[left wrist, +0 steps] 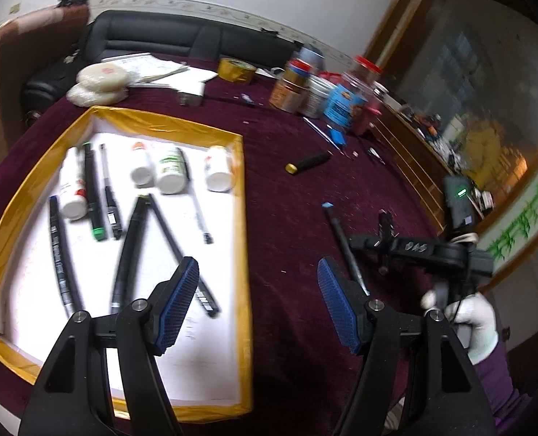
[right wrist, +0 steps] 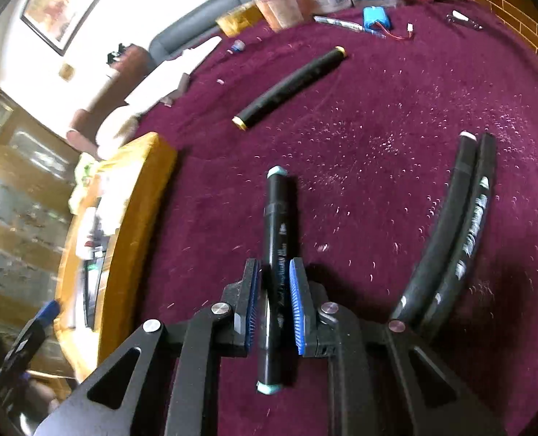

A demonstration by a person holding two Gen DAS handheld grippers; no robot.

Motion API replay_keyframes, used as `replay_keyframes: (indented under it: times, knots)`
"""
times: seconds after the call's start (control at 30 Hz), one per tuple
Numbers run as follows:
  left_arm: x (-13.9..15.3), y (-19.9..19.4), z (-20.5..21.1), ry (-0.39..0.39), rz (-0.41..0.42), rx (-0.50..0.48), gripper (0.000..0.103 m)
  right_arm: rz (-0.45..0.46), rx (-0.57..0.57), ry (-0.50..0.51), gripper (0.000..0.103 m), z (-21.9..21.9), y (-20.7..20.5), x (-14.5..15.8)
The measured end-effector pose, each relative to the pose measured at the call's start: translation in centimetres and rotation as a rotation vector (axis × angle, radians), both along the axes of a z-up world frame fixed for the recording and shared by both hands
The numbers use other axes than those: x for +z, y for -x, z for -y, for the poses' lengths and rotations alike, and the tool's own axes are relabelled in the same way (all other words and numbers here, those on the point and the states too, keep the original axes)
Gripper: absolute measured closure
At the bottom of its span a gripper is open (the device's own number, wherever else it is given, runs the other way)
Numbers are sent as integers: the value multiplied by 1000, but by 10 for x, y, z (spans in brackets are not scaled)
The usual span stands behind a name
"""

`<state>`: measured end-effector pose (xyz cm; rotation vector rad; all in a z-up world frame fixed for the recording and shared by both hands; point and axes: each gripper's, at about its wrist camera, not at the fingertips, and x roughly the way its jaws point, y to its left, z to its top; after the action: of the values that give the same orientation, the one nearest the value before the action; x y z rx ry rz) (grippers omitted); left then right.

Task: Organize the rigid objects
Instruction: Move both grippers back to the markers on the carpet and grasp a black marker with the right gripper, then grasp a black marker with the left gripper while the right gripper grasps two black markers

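- Right gripper [right wrist: 274, 287], lower centre of the right wrist view, clenched on a black marker [right wrist: 277, 239] with pale blue caps; blue pads press both sides of the barrel.
- Marker runs up the frame over the maroon desk [right wrist: 378, 145].
- Two more black markers [right wrist: 447, 232] side by side at right; a gold-capped marker [right wrist: 290, 85] at upper centre.
- Left gripper [left wrist: 258, 305] released, nothing between its jaws, bottom of the left wrist view.
- Yellow-edged tray [left wrist: 241, 218] at left holds markers and white bottles [left wrist: 169, 170].
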<state>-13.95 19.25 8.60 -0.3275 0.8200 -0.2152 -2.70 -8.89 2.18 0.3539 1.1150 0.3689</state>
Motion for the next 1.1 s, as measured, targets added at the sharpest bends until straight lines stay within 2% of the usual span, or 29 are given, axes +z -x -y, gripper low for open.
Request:
replay_keyframes:
  times: [0.07, 0.1, 0.17, 0.2, 0.23, 0.27, 0.3, 0.37, 0.4, 0.47, 0.5, 0.63, 0.73, 0.87, 0.93, 1.0, 1.03, 1.1]
  knots:
    - [2, -1, 13, -15, 2, -32, 36, 108, -21, 62, 87, 9, 12, 22]
    - [3, -1, 19, -23, 4, -45, 36, 198, -38, 115, 82, 14, 22, 38]
    - [4, -2, 32, -30, 5, -83, 36, 356, -91, 191, 47, 28, 38, 62]
    - [4, -3, 37, -29, 3, -98, 36, 403, -125, 198, 13, 35, 42, 68]
    - [4, -4, 42, -29, 1, -111, 36, 441, -164, 197, 5, 43, 44, 71]
    - [3, -5, 48, -29, -2, -123, 36, 443, -201, 200, 5, 51, 42, 70]
    - [2, -7, 54, -30, -8, -135, 36, 381, -203, 208, 7, 59, 35, 64]
    - [-3, -12, 65, -26, -26, -158, 36, 271, -179, 180, 21, 68, 25, 47]
    - [-6, -14, 72, -25, -40, -171, 36, 247, -177, 183, 32, 71, 23, 40]
    - [-11, -19, 85, -34, -63, -194, 36, 207, -159, 216, 45, 70, 20, 27]
    - [-13, -19, 91, -41, -69, -203, 36, 199, -153, 223, 54, 69, 19, 22]
    - [-21, -29, 116, -85, -82, -237, 36, 149, -147, 254, 67, 70, 15, 6]
    - [-28, -42, 137, -102, -98, -267, 36, 126, -154, 283, 71, 74, 13, 0]
    - [-42, -63, 160, -122, -140, -294, 36, 122, -154, 301, 71, 80, 16, 1]
    - [-49, -74, 171, -157, -151, -306, 36, 117, -162, 321, 71, 83, 15, 2]
    - [-58, -84, 178, -196, -169, -317, 37, 101, -166, 288, 71, 89, 15, 2]
    - [-63, -89, 179, -210, -177, -320, 38, 97, -163, 267, 71, 92, 14, 2]
    - [-62, -91, 183, -247, -147, -331, 50, 96, -154, 222, 71, 95, 14, 1]
